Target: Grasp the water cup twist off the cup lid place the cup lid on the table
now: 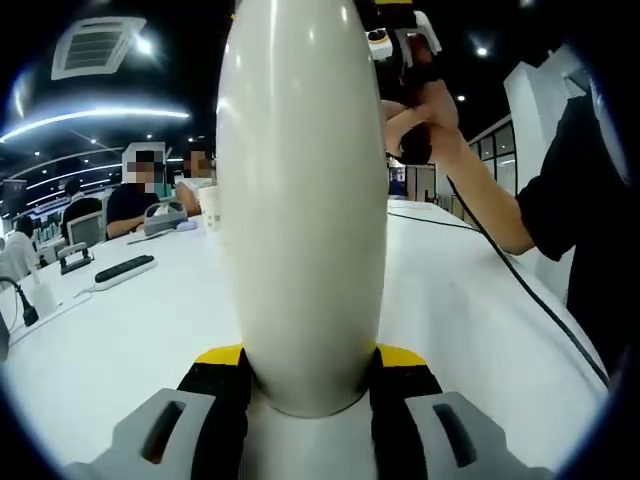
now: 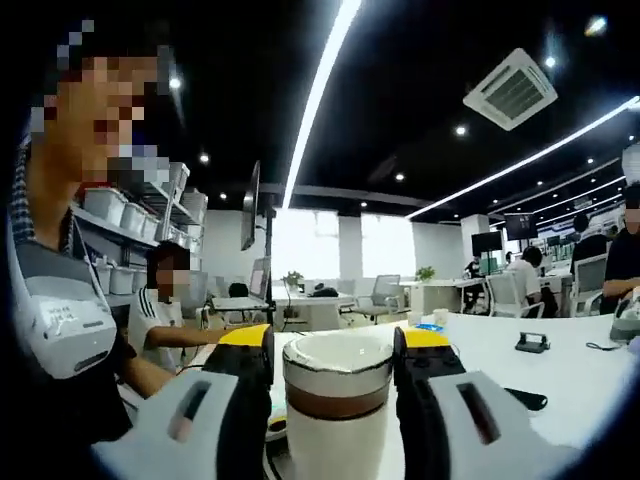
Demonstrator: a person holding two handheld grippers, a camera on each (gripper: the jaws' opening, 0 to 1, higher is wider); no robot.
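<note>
Left gripper view: the left gripper [image 1: 310, 375] is clamped on the white body of the water cup [image 1: 300, 200], its yellow-tipped jaws pressing the cup's sides low in the frame at 6 o'clock. The cup fills the middle and runs up to 12 o'clock. At 1 o'clock a hand [image 1: 425, 110] holds the right gripper [image 1: 395, 35] at the cup's top end — how its jaws sit there cannot be told from here. A black cable [image 1: 520, 280] runs from that hand down toward 4 o'clock across the white tabletop [image 1: 150, 330]. A power strip [image 1: 125, 270] lies on the tabletop at 9 o'clock.

Right gripper view: the right gripper [image 2: 333, 350] has its jaws on either side of the cup lid [image 2: 337, 360] at 6 o'clock, touching it — grasping the lid. The lid is white with a brown band beneath, and the cup's body continues below it. A black phone [image 2: 525, 398] lies on the tabletop [image 2: 570, 385] at 4 o'clock.
</note>
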